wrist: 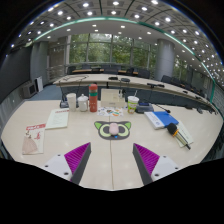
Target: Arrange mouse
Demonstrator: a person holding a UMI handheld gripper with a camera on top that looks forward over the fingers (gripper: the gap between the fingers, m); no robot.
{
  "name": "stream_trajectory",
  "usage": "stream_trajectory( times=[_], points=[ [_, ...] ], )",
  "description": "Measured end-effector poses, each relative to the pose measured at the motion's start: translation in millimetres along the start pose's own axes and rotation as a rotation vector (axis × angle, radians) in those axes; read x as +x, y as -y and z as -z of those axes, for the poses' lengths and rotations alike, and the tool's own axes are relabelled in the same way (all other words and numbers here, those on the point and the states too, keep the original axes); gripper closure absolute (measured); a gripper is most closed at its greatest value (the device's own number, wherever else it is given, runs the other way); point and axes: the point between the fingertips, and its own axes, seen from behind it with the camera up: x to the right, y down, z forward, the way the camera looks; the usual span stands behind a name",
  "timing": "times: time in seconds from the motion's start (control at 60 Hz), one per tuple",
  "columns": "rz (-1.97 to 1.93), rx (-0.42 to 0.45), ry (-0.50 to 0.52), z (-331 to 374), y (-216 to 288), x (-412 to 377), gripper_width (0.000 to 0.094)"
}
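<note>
Ahead, the mouse [115, 129] sits on its mat [100, 126], beyond and centred between the gripper [110, 160] fingers, which stand wide apart, holding nothing.

I am not finding any writing, number or brand that I can read from where I am holding the gripper. The papers [36, 135] lying at my near left are showing red marks and the red bottle [93, 98] farther off is carrying a label, but both are proving too small for me to make out.
</note>
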Motion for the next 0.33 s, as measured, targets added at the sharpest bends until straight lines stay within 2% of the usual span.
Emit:
stream_trajectory(
  times=[0.333],
  points=[
    [-0.024, 0.048, 0.013, 87, -24, -15, 0.0083]
  ],
)
